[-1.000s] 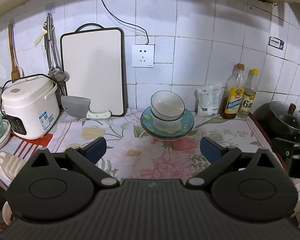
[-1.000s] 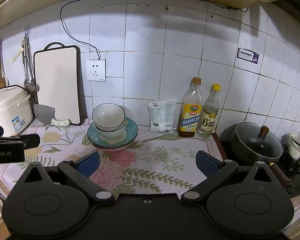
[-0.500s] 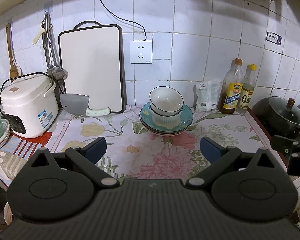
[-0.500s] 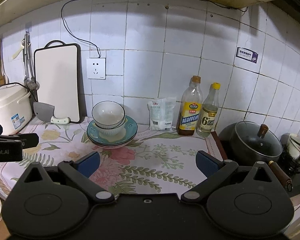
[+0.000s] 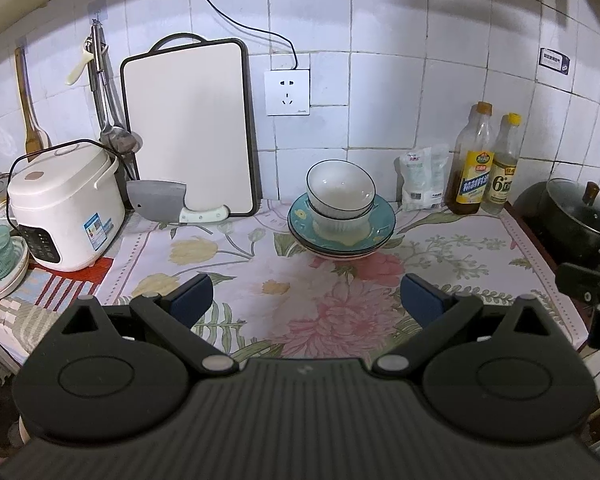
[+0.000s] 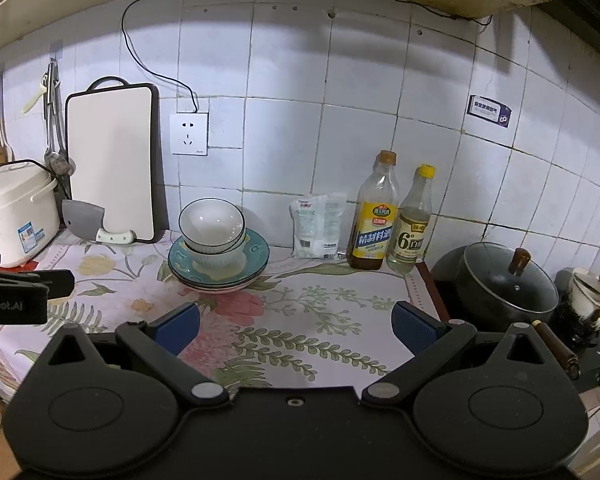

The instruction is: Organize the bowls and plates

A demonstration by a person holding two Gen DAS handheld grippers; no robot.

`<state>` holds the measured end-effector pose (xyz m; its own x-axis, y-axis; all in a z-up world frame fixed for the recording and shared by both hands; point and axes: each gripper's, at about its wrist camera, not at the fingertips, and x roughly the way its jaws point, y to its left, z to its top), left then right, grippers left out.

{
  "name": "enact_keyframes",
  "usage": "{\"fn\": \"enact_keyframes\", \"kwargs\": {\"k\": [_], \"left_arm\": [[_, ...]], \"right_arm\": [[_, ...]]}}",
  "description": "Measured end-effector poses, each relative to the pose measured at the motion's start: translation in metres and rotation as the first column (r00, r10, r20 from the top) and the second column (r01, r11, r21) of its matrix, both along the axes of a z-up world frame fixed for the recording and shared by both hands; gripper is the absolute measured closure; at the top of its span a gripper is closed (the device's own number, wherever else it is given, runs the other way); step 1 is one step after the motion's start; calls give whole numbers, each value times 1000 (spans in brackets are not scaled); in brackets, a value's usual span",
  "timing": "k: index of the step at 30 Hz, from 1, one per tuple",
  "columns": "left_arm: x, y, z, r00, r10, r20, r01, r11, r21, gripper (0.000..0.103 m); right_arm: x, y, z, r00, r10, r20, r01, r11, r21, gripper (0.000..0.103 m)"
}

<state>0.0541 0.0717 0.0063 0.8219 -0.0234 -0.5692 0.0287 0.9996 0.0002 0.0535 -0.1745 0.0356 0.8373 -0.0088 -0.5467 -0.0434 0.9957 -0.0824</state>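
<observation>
White bowls (image 5: 340, 194) with dark rims sit nested and tilted on a stack of teal plates (image 5: 380, 224) near the tiled wall. The same bowls (image 6: 212, 224) and plates (image 6: 256, 252) appear left of centre in the right wrist view. My left gripper (image 5: 306, 300) is open over the floral cloth, well short of the stack, with nothing between its blue pads. My right gripper (image 6: 296, 326) is open too, empty, to the right of the stack and nearer the counter's front. The left gripper's body (image 6: 16, 296) shows at the right view's left edge.
A white cutting board (image 5: 190, 128) and a cleaver (image 5: 168, 202) lean on the wall left of the stack. A rice cooker (image 5: 64, 208) stands far left. A salt bag (image 5: 424, 178), two bottles (image 5: 476, 164) and a lidded black pot (image 5: 572, 220) stand to the right.
Both cameras have drawn back and tilted slightly, so the stack sits a little lower and smaller in view. Both grippers stay open and nothing on the counter has moved.
</observation>
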Motion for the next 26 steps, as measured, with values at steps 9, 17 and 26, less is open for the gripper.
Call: {"fn": "enact_keyframes", "kwargs": {"k": [9, 17, 26], "left_arm": [[-4, -2, 0, 999, 7, 34, -7, 1000, 13, 2], [-6, -5, 0, 999, 9, 51, -11, 1000, 28, 1], [-5, -3, 1, 999, 6, 48, -8, 1000, 26, 1]], "right_arm": [[-1, 1, -1, 1000, -4, -2, 4, 1000, 4, 0], [-2, 2, -2, 1000, -5, -5, 5, 1000, 1, 0], [-1, 3, -2, 1000, -4, -8, 4, 1000, -1, 0]]}}
